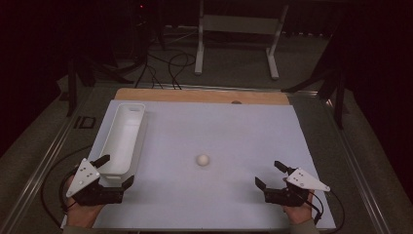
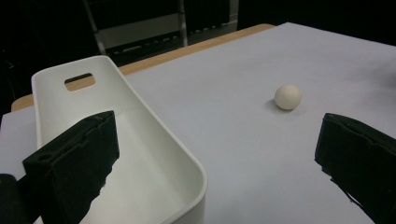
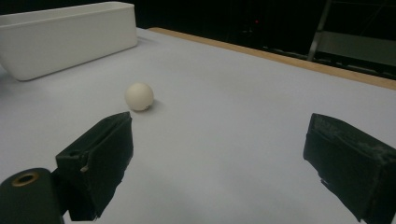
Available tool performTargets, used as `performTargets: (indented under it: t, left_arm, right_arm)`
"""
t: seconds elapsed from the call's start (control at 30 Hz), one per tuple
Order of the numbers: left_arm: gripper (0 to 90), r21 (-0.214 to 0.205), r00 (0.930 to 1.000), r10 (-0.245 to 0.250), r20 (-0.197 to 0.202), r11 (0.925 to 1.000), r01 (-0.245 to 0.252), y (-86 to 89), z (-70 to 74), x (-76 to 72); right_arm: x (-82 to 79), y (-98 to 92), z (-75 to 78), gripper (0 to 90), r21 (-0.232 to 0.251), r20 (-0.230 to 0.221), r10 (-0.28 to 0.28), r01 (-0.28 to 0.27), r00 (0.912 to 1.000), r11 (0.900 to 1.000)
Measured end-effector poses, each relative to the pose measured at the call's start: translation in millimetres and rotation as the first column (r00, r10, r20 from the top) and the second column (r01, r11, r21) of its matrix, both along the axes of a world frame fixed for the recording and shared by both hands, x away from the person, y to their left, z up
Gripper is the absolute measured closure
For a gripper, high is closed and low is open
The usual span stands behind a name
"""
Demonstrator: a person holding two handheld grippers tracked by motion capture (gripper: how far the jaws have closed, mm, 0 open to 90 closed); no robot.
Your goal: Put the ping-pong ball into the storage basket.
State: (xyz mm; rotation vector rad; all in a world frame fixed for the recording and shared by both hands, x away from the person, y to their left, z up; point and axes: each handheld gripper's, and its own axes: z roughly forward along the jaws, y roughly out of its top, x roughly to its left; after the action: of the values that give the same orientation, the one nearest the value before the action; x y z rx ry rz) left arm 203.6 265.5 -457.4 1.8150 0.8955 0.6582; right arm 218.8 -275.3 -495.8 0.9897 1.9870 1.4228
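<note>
Both grippers' blocky black jaws gape empty near a smooth round ball (image 1: 203, 159).

We read lab or recording room: dark surround, cables (image 1: 165, 68) trailing over carpet, white equipment stand (image 1: 237, 29) behind, wooden table (image 1: 204, 95) under plain white sheet (image 1: 229, 131).

The high view looks forward and down over the whole desk (image 1: 234, 131) from the person's side. Each gripper view sits low and close above the desk, looking between its own tongs. All three share the white ball (image 1: 203, 159) and the white bin (image 1: 124, 139).
</note>
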Motion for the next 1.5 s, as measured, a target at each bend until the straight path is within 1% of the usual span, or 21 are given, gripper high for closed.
performTargets:
  t: [0.17,0.5,0.6,0.63,1.03,1.2,1.43,1.5]
  left_arm:
    - [0.2,0.019,1.0,-0.006,-0.001,0.9998,0.006,-1.1,4.7,1.7]
    - [0.2,0.027,0.9999,-0.012,0.002,0.9996,0.012,-2.5,11.1,5.4]
    - [0.1,0.028,0.9999,-0.015,-0.003,0.9995,0.015,-2.1,13.5,7.1]
    - [0.1,0.033,0.9999,-0.016,-0.003,0.9993,0.016,-2.3,14.9,8.0]
    - [0.1,0.052,0.9994,-0.031,-0.013,0.9982,0.032,-6.2,19.4,14.2]
    - [0.1,0.06,0.999,-0.034,-0.028,0.9976,0.035,-8.3,20.1,18.1]
    - [0.1,0.076,0.9994,-0.028,-0.021,0.9966,0.029,-11.0,24.7,22.6]
    - [0.1,0.073,0.9993,-0.027,-0.024,0.9969,0.029,-11.2,25.5,23.8]
  right_arm:
    - [0.4,-0.3,-0.3,8.2,-0.002,0.0,-0.001,0.001,1.0,1.0]
    - [1.1,-2.4,-0.6,8.1,0.011,0.003,-0.013,0.013,0.9999,0.9999]
    - [1.3,-2.4,-0.5,8.1,0.012,0.006,-0.013,0.013,0.9999,0.9998]
    - [1.4,-2.2,-0.6,8.1,0.013,0.007,-0.014,0.014,0.9999,0.9998]
    - [2.0,-1.7,-0.8,8.2,0.016,0.006,-0.013,0.013,0.9999,0.9998]
    - [2.4,-1.5,-0.9,8.1,0.017,0.005,-0.014,0.014,0.9999,0.9998]
    - [4.0,-2.4,-0.5,8.1,0.016,0.008,-0.016,0.016,0.9998,0.9998]
    - [4.2,-2.3,-0.4,8.1,0.014,0.01,-0.014,0.014,0.9999,0.9998]
